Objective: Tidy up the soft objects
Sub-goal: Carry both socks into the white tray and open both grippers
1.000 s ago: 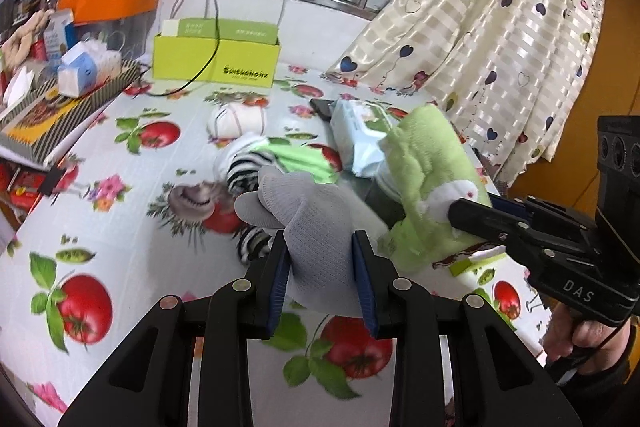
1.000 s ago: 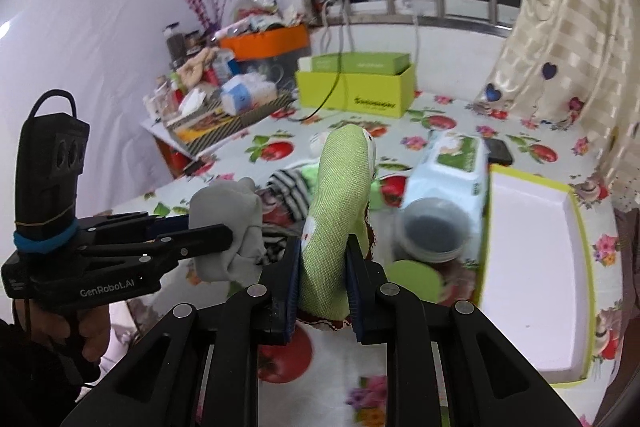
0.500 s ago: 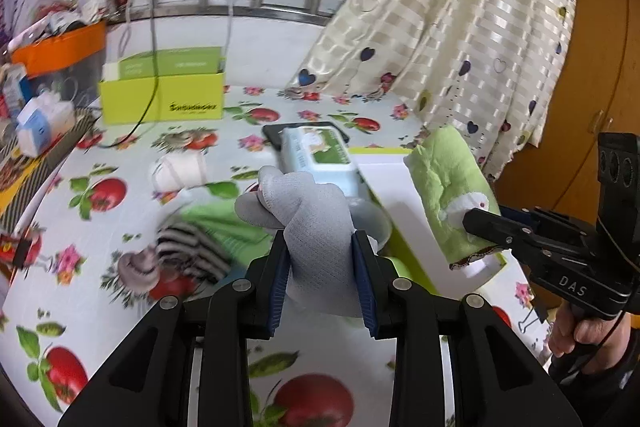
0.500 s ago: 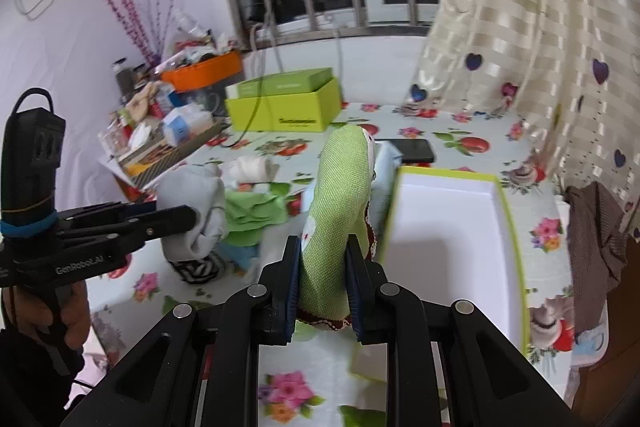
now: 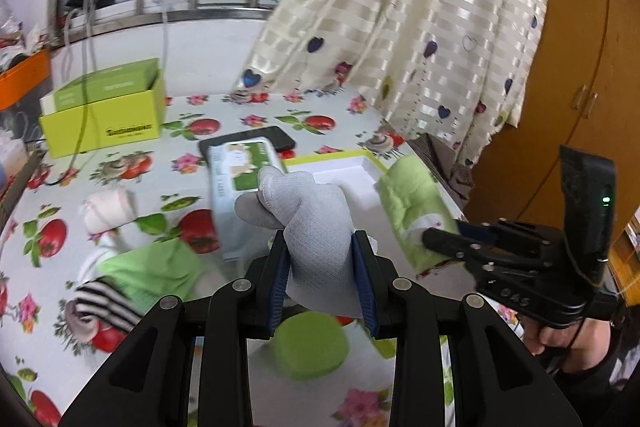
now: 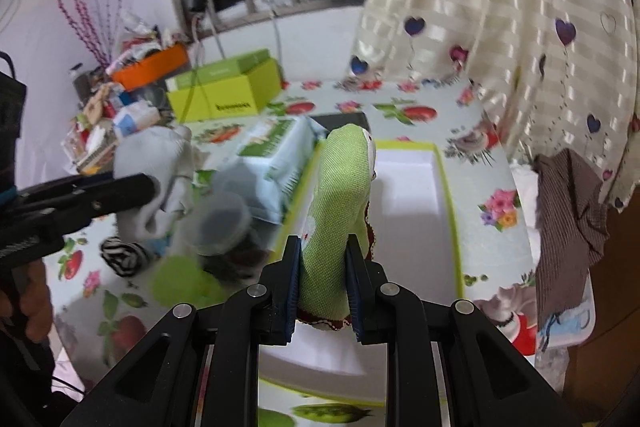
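- Both grippers have swung across the worktop [image 5: 248,115] since the earlier frame, from above the sock pile to the white tray [image 6: 412,187].
- Left gripper [image 5: 322,259]: its jaws pinch the grey sock [image 5: 316,223], whose toe sticks up and forward beyond the pads.
- Right gripper [image 6: 323,269]: its jaws clamp the green sock [image 6: 340,195], which stands upright between them, over the tray's left rim.
- Striped sock [image 5: 106,301] lies on the worktop, left of the left jaws.
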Demonstrator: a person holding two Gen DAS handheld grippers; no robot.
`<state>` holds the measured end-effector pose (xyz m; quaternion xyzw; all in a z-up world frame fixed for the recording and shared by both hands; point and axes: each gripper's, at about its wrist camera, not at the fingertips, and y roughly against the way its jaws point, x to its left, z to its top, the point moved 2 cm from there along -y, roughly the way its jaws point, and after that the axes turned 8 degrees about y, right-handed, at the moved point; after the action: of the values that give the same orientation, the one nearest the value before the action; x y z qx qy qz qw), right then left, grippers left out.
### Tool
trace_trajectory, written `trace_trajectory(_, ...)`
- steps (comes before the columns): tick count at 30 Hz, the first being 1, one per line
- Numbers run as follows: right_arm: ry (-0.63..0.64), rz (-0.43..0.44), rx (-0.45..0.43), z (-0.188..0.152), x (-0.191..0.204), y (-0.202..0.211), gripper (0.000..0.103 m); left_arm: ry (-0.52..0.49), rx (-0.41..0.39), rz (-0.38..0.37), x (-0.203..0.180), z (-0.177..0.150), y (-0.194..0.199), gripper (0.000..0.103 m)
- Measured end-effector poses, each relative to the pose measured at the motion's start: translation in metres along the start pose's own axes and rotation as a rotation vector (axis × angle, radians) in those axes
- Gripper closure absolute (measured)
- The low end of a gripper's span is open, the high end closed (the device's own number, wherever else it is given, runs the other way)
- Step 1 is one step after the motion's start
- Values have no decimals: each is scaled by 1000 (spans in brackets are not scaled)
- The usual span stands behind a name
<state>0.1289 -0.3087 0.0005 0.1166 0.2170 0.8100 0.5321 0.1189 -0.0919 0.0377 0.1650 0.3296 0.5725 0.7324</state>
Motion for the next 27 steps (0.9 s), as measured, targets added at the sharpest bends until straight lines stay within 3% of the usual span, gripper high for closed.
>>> trace_trajectory(12,-38,-22,72,-7,-38,-34,82,-65,100,-24,-36,1,-50,71)
trace_trajectory(27,-86,-12,30,-14,-57,-23,77,-89,220,-33,-54,-8,-99,70)
